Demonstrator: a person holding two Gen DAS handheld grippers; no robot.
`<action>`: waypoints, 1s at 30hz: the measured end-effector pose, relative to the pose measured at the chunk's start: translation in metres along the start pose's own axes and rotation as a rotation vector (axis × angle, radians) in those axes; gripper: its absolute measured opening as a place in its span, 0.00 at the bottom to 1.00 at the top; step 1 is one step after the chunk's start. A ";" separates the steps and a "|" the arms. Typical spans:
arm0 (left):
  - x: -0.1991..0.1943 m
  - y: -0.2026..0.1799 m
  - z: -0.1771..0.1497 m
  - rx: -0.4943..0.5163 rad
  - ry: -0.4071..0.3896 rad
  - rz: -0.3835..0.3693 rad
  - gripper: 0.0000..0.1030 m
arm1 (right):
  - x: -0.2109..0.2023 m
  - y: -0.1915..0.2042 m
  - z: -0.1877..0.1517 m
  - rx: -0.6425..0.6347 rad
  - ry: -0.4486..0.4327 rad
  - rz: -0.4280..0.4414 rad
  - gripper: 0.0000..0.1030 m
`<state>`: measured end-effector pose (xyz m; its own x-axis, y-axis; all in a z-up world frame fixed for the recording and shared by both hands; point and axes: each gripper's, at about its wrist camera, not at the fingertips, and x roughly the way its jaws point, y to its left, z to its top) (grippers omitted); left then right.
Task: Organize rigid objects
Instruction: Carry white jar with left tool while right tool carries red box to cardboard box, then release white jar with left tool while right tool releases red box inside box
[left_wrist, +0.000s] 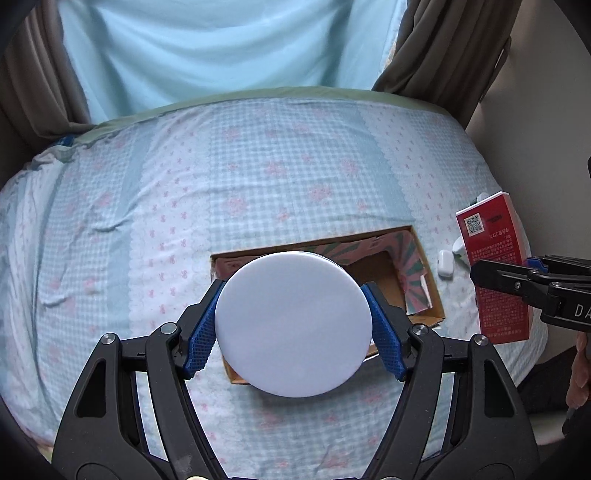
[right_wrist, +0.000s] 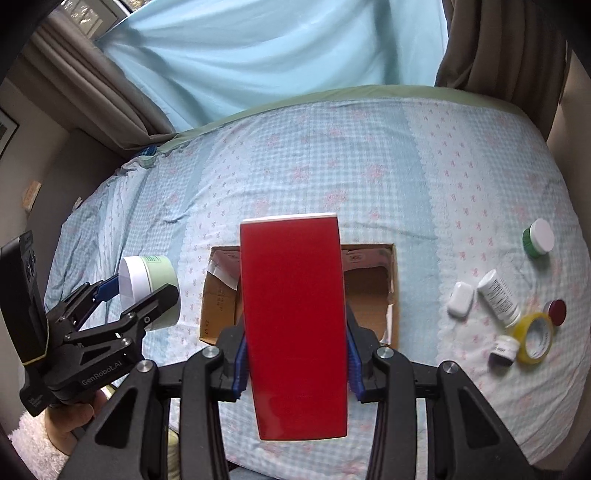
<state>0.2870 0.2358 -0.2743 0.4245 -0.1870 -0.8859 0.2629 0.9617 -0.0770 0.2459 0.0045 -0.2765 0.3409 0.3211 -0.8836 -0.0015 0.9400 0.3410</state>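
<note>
Left tool (left_wrist: 295, 321) clamping white-lidded jar (left_wrist: 293, 325), right tool (right_wrist: 295, 354) clamping red box (right_wrist: 295, 325)

White-lidded green jar (left_wrist: 293, 325) and red box (right_wrist: 293, 325), both aloft over open cardboard box (right_wrist: 369, 291).

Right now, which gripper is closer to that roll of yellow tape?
Right. The right gripper, holding the red box, is beside the yellow tape; the left gripper is beyond the cardboard box.
</note>
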 end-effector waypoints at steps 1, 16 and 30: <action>0.008 0.004 0.000 0.001 0.013 -0.005 0.68 | 0.009 0.002 -0.001 0.023 0.008 -0.001 0.37; 0.161 0.025 -0.005 -0.023 0.215 -0.034 0.68 | 0.153 -0.023 -0.010 0.138 0.126 -0.082 0.37; 0.229 0.027 -0.005 -0.032 0.298 -0.023 0.67 | 0.211 -0.034 -0.022 -0.057 0.162 -0.159 0.37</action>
<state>0.3870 0.2202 -0.4815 0.1446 -0.1459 -0.9787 0.2403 0.9646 -0.1083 0.2971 0.0428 -0.4811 0.1861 0.1784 -0.9662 -0.0147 0.9838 0.1788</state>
